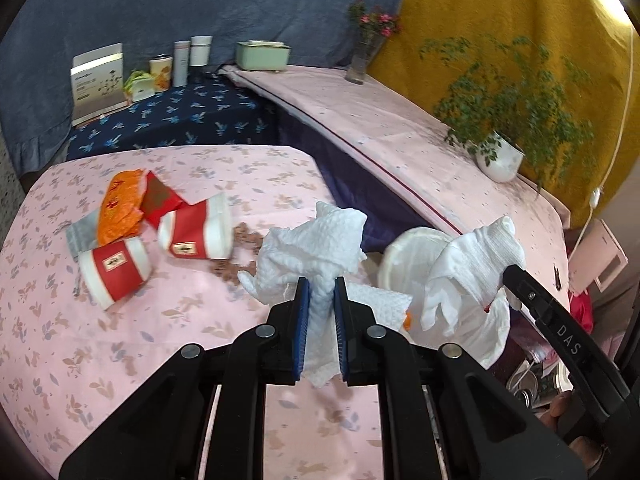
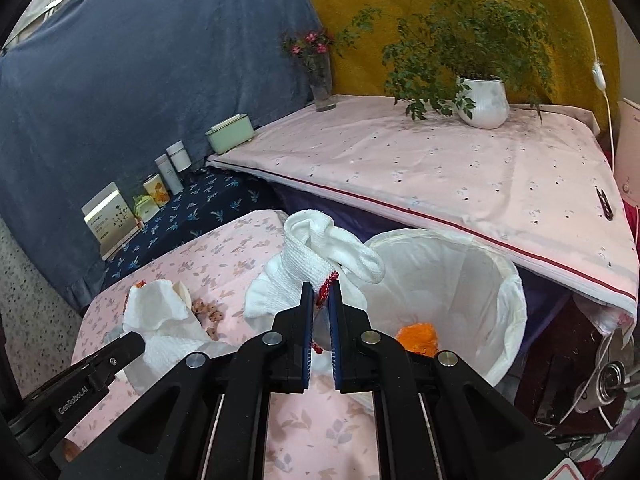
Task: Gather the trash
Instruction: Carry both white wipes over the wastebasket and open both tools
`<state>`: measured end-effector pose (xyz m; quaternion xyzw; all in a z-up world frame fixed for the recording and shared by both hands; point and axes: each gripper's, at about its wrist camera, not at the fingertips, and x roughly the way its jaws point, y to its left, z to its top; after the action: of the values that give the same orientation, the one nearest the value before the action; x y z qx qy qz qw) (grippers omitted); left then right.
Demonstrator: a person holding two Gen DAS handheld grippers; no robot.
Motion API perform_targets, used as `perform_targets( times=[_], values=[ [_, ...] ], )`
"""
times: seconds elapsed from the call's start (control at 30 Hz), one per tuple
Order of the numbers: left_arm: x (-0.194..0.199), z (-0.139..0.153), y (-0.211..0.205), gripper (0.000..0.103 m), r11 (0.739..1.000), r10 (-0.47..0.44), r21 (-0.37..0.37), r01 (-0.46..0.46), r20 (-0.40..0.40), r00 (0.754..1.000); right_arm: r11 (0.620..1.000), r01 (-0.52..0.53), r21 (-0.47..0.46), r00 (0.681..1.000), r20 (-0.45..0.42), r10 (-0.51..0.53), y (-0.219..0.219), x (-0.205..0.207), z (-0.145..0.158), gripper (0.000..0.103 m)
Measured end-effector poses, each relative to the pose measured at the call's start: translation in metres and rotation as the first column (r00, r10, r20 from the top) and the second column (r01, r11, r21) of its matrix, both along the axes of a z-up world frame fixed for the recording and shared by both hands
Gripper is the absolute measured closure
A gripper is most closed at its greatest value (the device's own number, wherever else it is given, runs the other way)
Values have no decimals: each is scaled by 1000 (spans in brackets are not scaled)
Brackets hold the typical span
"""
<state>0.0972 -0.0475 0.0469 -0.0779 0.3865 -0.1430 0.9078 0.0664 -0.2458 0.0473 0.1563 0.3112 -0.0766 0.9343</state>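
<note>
My left gripper (image 1: 321,292) is shut on a crumpled white paper towel (image 1: 316,240), held above the pink floral table (image 1: 120,340); the towel also shows in the right wrist view (image 2: 160,320). My right gripper (image 2: 321,296) is shut on a white sock with red trim (image 2: 316,256), held beside the white-lined trash bin (image 2: 460,280), which holds an orange scrap (image 2: 418,338). The sock also shows in the left wrist view (image 1: 476,264). Two red paper cups (image 1: 196,232) (image 1: 116,268), an orange wrapper (image 1: 120,208), a grey sock (image 1: 80,232) and brown crumbs (image 1: 240,248) lie on the table.
A higher pink-covered table (image 2: 440,168) stands behind the bin with a potted plant (image 2: 484,100) and a flower vase (image 2: 322,80). A dark blue surface (image 1: 180,120) holds a box, tins, bottles and a green container (image 1: 262,56). A blue curtain hangs behind.
</note>
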Motion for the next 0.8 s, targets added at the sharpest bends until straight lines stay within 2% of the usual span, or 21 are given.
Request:
perform_targets(
  times=[0.53,0.8],
  values=[
    [12,-1,-79,91,980,-198,-16,198,-28,980,994,100,37,995,-32,-99,-65,-21,-27,96],
    [13,-5,-88,91,979,-205,-5,205,-30,978,991,124,43,992,-39,-122,-79,-25,-33,96]
  ],
)
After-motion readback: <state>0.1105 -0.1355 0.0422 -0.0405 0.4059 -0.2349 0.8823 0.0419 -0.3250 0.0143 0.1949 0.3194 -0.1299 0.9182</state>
